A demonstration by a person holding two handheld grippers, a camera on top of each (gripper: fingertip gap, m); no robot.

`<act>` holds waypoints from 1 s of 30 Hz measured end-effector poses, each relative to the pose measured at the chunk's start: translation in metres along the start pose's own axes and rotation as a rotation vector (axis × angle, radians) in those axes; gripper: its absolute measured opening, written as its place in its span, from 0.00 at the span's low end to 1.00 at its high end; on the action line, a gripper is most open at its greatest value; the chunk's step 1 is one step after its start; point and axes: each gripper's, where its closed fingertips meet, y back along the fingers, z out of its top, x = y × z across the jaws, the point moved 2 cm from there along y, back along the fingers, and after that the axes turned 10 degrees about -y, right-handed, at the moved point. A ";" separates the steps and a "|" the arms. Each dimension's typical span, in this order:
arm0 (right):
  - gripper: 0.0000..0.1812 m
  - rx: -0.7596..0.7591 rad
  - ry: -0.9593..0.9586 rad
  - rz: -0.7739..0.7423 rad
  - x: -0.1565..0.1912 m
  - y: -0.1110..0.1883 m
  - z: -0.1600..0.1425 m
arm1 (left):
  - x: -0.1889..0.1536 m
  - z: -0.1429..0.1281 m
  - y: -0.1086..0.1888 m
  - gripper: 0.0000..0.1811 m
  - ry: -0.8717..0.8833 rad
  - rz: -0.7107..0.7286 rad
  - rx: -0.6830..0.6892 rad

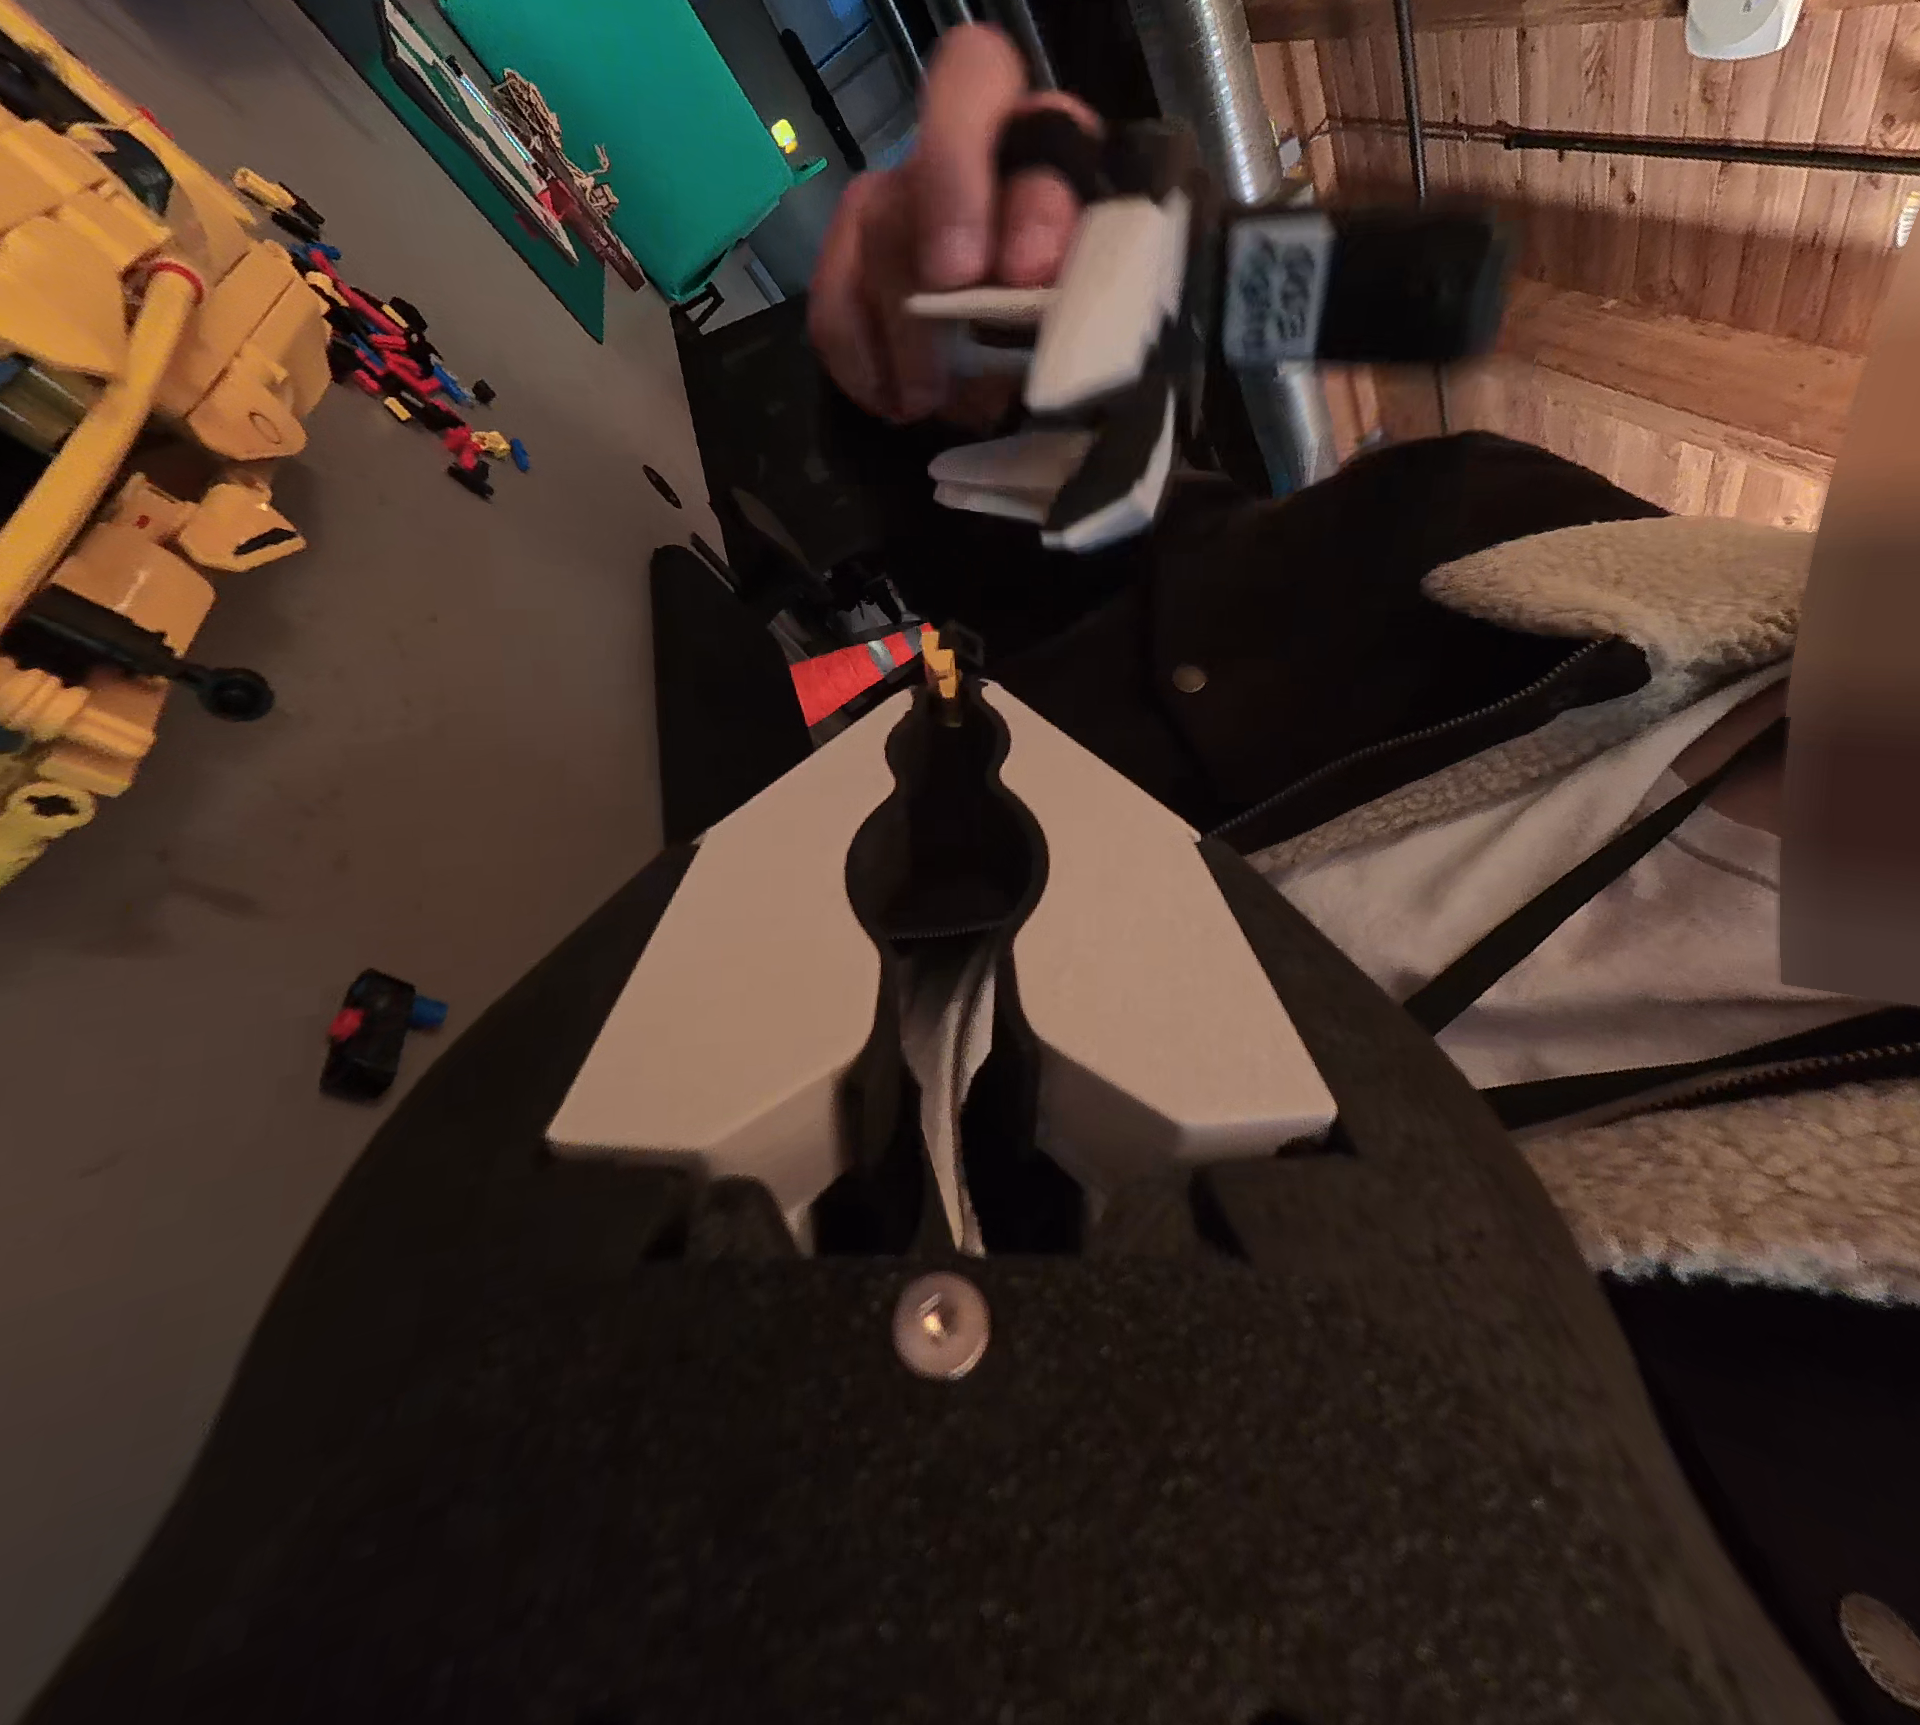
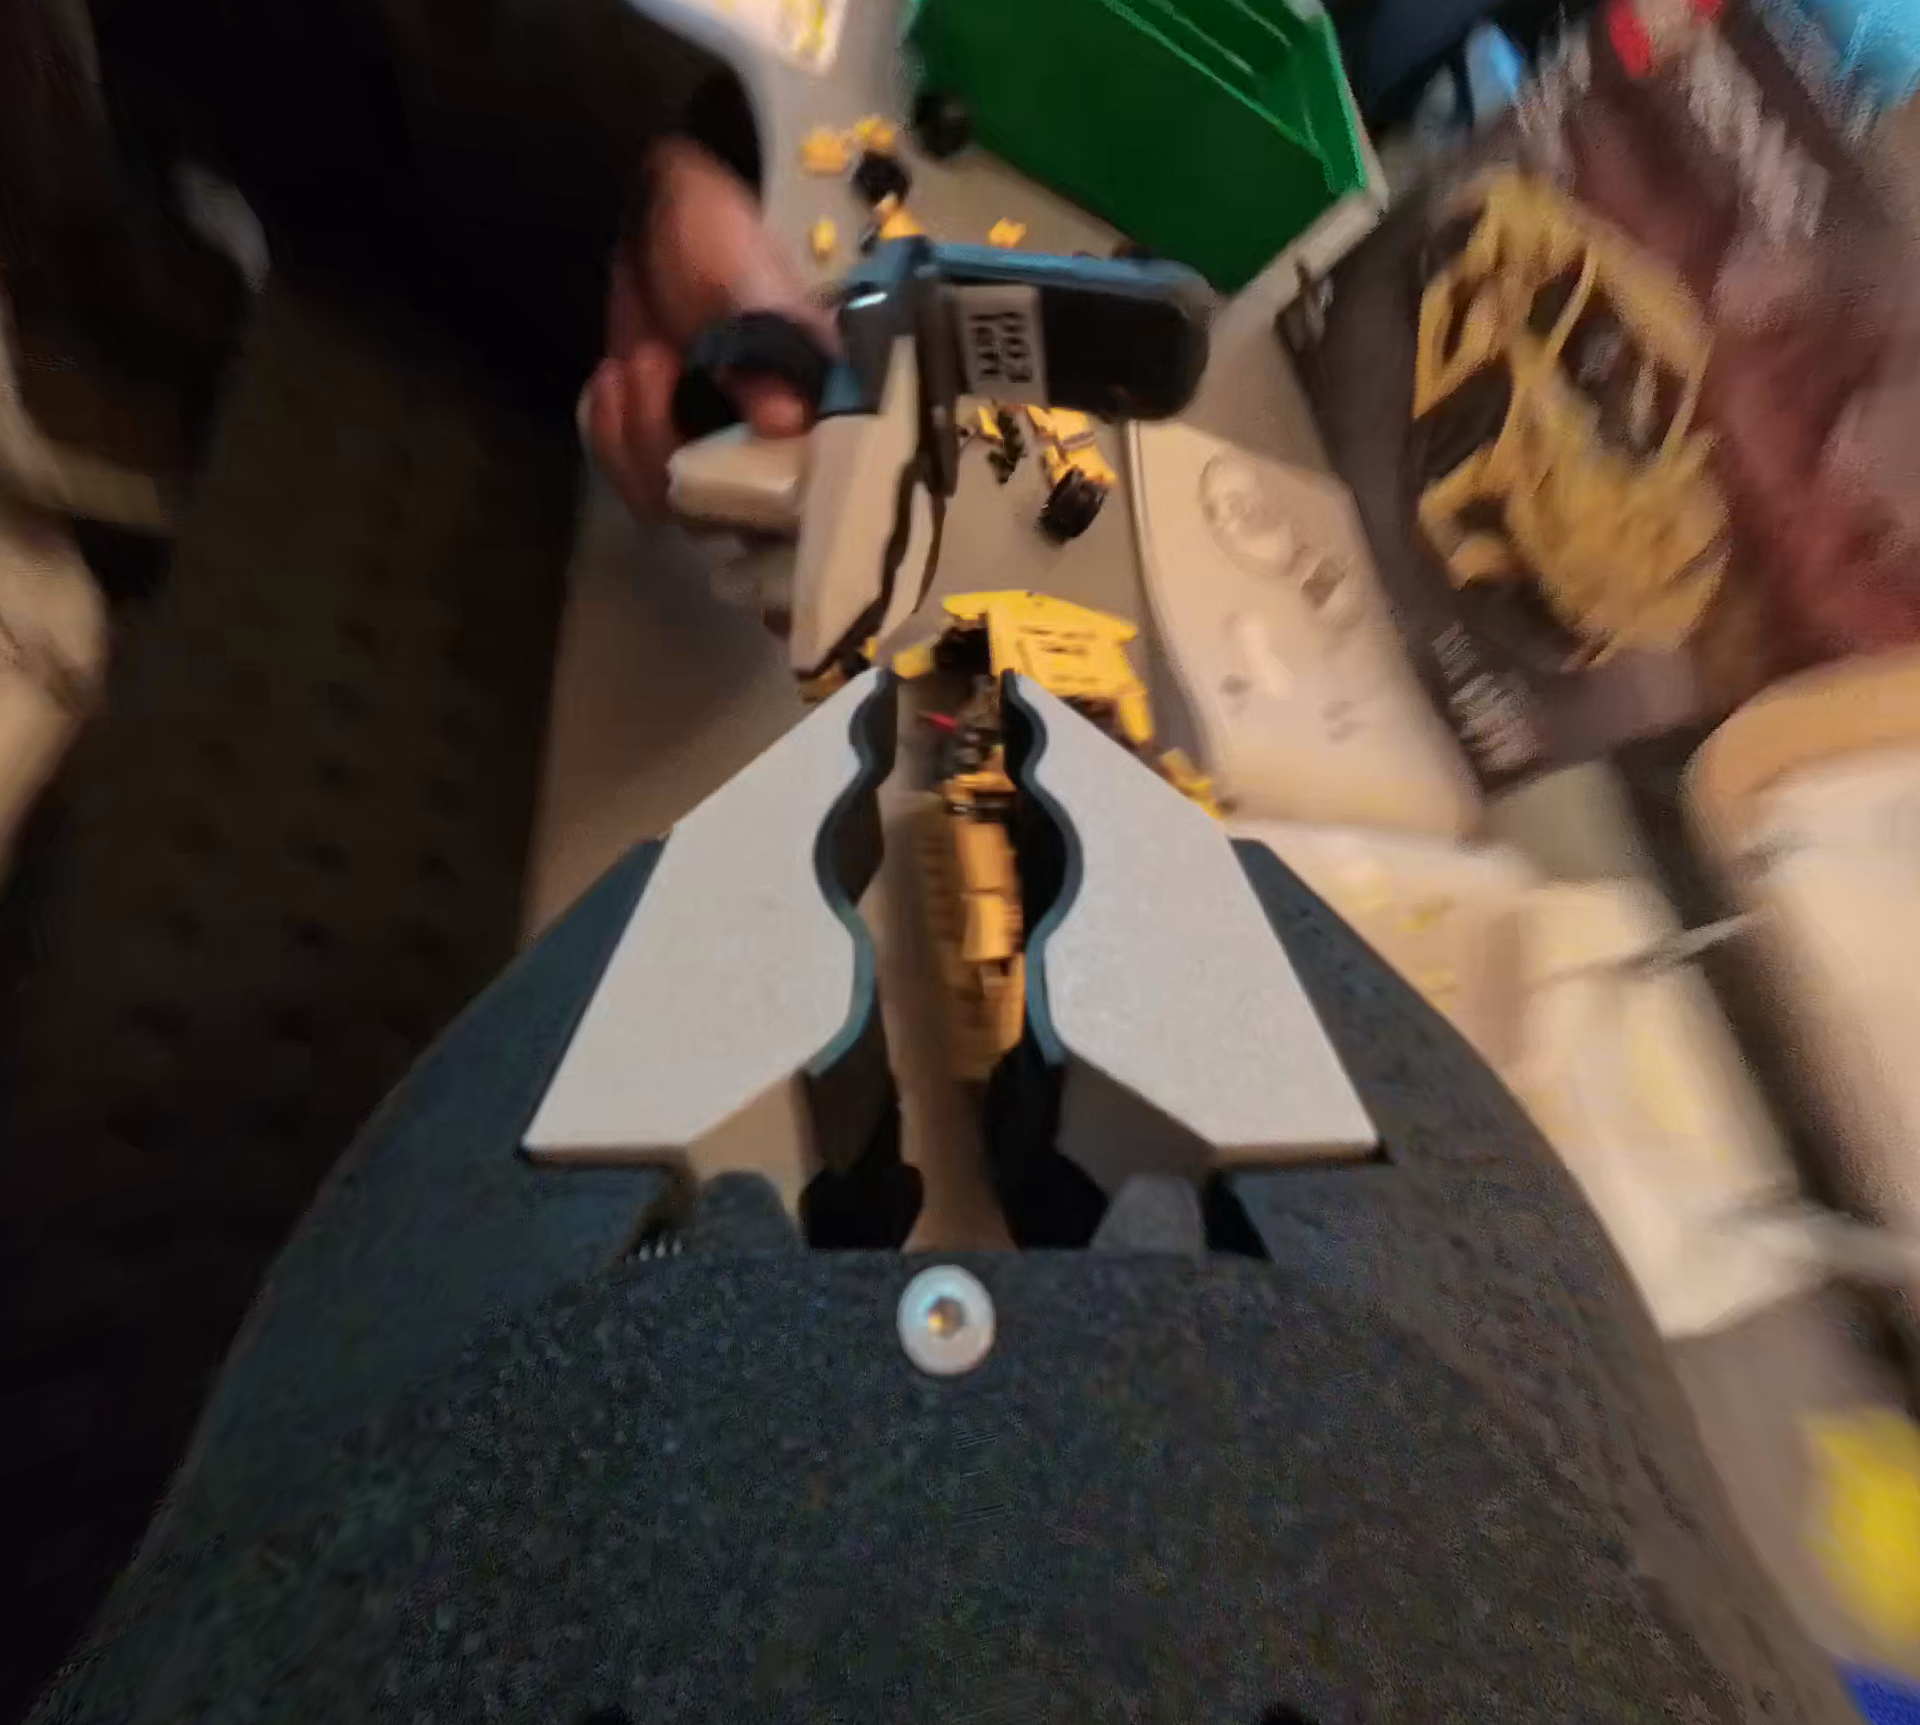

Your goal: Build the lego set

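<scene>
The left gripper (image 1: 948, 701) is raised off the grey table (image 1: 436, 740), its fingertips pinched on a small yellow Lego piece (image 1: 940, 673) beyond the table's edge, before the person's dark jacket (image 1: 1351, 636). The yellow Lego model (image 1: 125, 387) and loose pins (image 1: 416, 366) lie well left. The right gripper (image 2: 943, 688) (blurred, probably empty) stands narrowly parted above the model (image 2: 1039, 657).
</scene>
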 end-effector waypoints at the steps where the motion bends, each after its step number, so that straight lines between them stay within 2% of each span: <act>1: 0.12 -0.025 -0.229 0.048 -0.005 -0.002 -0.006 | 0.000 0.000 0.000 0.03 -0.005 0.001 0.002; 3: 0.17 -0.103 -0.659 0.258 0.000 -0.004 -0.013 | 0.000 0.000 0.000 0.03 -0.005 -0.001 0.003; 5: 0.13 -0.198 -0.993 0.391 0.000 -0.009 -0.016 | 0.001 0.000 0.000 0.03 -0.003 0.006 0.002; 6: 0.09 -0.176 -1.095 0.384 0.001 -0.016 -0.025 | 0.001 0.000 0.000 0.03 -0.002 0.007 0.003; 10: 0.10 -0.161 -1.352 0.507 0.016 -0.029 -0.031 | 0.002 -0.002 -0.001 0.03 -0.002 0.012 0.010; 13: 0.09 -0.178 -1.410 0.571 0.021 -0.030 -0.029 | 0.003 -0.002 -0.001 0.03 0.004 0.013 0.009; 20: 0.03 -0.161 -1.371 0.546 0.019 -0.033 -0.031 | 0.005 -0.004 -0.001 0.03 0.005 0.029 0.025; 30: 0.03 -0.132 -1.275 0.489 0.022 -0.037 -0.040 | 0.013 -0.011 -0.001 0.03 -0.022 0.101 0.082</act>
